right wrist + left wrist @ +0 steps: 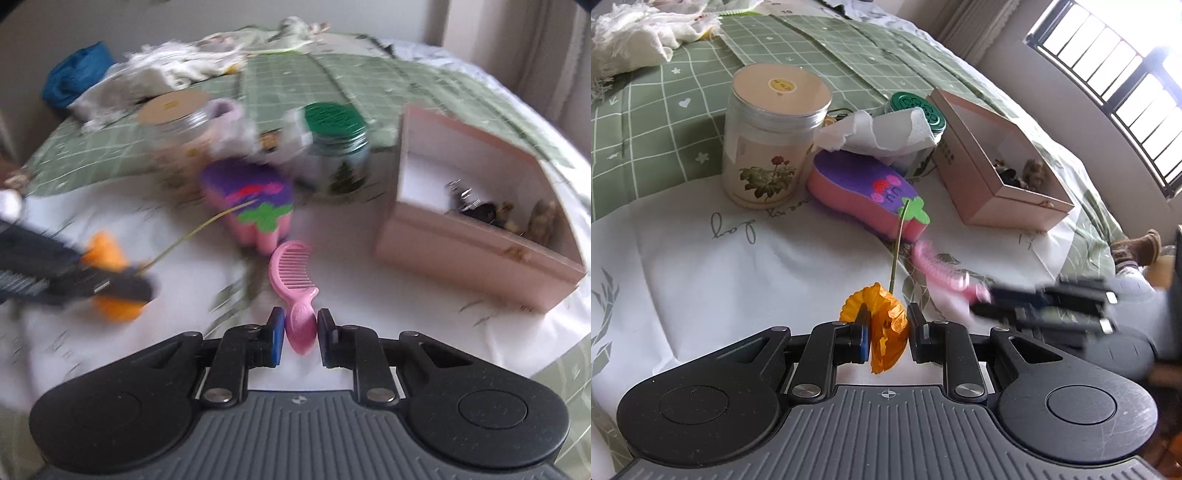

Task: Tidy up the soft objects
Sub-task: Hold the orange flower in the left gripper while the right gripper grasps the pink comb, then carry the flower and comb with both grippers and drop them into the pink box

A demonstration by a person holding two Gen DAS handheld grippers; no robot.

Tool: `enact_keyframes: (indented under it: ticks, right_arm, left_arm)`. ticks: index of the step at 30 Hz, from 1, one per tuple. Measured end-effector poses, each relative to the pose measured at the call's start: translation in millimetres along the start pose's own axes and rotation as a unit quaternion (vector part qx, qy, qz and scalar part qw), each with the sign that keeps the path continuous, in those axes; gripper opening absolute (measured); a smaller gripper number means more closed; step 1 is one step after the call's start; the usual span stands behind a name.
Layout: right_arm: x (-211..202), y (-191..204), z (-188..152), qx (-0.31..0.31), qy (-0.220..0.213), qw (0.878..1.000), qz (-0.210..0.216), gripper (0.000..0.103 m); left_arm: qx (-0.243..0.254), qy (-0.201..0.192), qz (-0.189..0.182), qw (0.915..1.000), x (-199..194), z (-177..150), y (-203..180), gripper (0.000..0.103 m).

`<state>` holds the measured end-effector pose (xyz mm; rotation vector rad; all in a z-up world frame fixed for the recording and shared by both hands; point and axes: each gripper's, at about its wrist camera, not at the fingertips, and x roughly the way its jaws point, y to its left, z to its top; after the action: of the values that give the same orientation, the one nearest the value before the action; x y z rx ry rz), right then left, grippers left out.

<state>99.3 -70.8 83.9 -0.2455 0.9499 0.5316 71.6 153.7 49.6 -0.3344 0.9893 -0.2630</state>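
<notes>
Orange paper flower (886,328) sits pinched in the left gripper (888,332), its thin stem (899,247) pointing away toward the purple-and-pink sponge (866,192). Pink comb (293,280) — handle clamped in the right gripper (301,330) — points teeth-end forward. Beyond, the open pink box (476,240) holds small dark items — unidentifiable.

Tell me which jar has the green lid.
The smaller jar beside the pink box, half draped by tissue; the larger flower-printed jar has a beige lid.
</notes>
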Motion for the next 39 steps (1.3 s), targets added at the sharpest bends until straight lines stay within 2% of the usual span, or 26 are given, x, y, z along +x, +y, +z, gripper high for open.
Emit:
enact_keyframes:
  ticks: [8, 10, 12, 14, 18, 26, 27, 30, 39]
  right_arm:
    - [-17.3, 29.0, -29.6, -0.03, 0.04, 0.997, 0.051, 0.021]
    - [-19.7, 34.8, -31.4, -0.046, 0.034, 0.997, 0.047, 0.032]
    - [-23.5, 37.9, -32.1, -0.057, 0.02, 0.997, 0.041, 0.057]
    - [-26.2, 40.5, -29.3, -0.061, 0.004, 0.997, 0.036, 0.062]
    - [-16.4, 41.0, -20.2, -0.071, -0.005, 0.997, 0.032, 0.062]
    - [16.2, 39.3, -6.7, -0.066, 0.013, 0.997, 0.024, 0.061]
    - [16.5, 41.1, -6.7, -0.071, 0.013, 0.997, 0.025, 0.059]
    - [15.1, 45.9, -8.9, -0.088, 0.017, 0.996, 0.03, 0.029]
    - [-10.3, 53.1, -7.7, -0.101, -0.009, 0.994, 0.045, 0.029]
  left_arm:
    - [0.005, 0.002, 0.007, 1.0, 3.5, -2.2, -1.1, 0.023]
    - [0.003, 0.001, 0.009, 1.0, 3.1, -2.3, 0.1, 0.023]
    - [0.001, -0.001, 0.01, 0.9999, 1.6, -2.7, 1.7, 0.023]
    - [0.0, -0.001, 0.012, 0.9999, 1.7, -2.9, 2.2, 0.023]
    - [0.001, 0.0, 0.015, 0.9999, 1.9, -3.6, 2.6, 0.023]
    - [-0.001, 0.001, 0.02, 0.9998, 1.9, -3.6, 4.1, 0.023]
    - [0.0, 0.002, 0.02, 0.9998, 2.2, -3.6, 4.0, 0.023]
    - [0.001, 0.003, 0.022, 0.9997, 3.0, -3.9, 3.5, 0.023]
    - [0.009, 0.0, 0.036, 0.9993, 2.5, -5.6, 2.5, 0.023]
